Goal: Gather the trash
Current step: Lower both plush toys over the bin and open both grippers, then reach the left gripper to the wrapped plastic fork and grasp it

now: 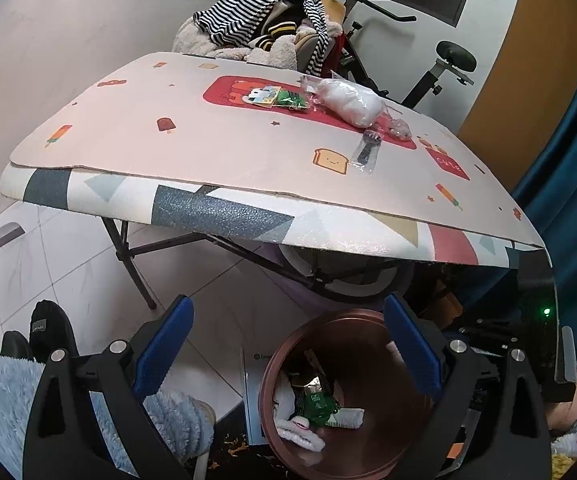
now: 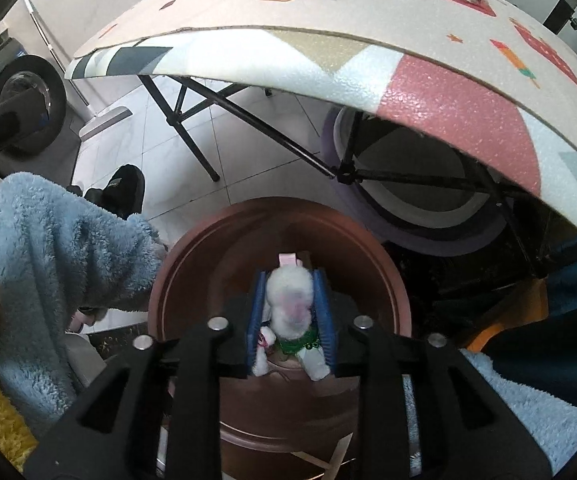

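Observation:
A brown round bin (image 1: 352,320) stands on the floor under the table's front edge, with a green wrapper (image 1: 317,405) and a white fluffy piece (image 1: 300,430) inside. My left gripper (image 1: 288,354) hangs open above that bin, nothing between its blue pads. In the right wrist view my right gripper (image 2: 290,284) points down into the bin (image 2: 192,264) with a small white plush toy (image 2: 290,300) between its pads, fluff touching both. On the table lie a white plastic bundle (image 1: 348,102), a green packet (image 1: 290,99), a printed card (image 1: 262,94), a wrapped black utensil (image 1: 366,152) and a crumpled clear wrapper (image 1: 398,128).
The folding table (image 1: 216,212) carries a patterned mat that overhangs its black legs (image 1: 136,272). Behind it are a pile of clothes (image 1: 264,24) and an exercise bike (image 1: 444,64). A person's blue fleece sleeve (image 2: 64,248) and black shoes (image 1: 48,328) are at the left.

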`<state>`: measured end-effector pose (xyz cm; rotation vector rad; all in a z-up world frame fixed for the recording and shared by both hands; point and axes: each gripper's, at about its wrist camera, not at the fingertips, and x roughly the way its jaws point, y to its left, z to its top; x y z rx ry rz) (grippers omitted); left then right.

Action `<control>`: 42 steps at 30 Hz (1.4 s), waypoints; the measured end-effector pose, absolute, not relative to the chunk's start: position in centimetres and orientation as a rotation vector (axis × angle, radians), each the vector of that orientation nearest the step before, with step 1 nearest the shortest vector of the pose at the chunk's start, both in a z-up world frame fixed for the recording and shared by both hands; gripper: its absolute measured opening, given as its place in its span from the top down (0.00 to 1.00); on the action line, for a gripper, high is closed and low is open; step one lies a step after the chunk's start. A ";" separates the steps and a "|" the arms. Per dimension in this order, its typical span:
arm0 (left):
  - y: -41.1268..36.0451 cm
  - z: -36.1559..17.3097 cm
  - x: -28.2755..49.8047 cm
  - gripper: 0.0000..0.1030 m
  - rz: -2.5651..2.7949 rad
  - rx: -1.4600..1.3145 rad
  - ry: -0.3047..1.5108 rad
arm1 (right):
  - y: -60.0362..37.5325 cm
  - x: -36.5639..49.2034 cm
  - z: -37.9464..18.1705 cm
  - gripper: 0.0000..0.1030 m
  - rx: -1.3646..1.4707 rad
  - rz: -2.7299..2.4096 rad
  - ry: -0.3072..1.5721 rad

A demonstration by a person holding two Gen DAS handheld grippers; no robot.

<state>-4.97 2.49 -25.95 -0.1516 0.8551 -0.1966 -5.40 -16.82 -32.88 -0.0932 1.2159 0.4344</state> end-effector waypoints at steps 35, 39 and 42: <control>-6.8 -23.1 10.7 0.31 -0.449 0.039 0.857 | -28.7 1.4 -22.1 0.05 0.256 0.187 0.868; -8.5 -24.1 14.0 0.36 -0.444 0.061 0.899 | -29.4 1.5 -21.9 0.06 0.206 0.131 0.862; -10.4 -24.8 15.9 0.36 -0.447 0.121 0.921 | -30.3 1.7 -22.2 0.06 0.215 0.104 0.863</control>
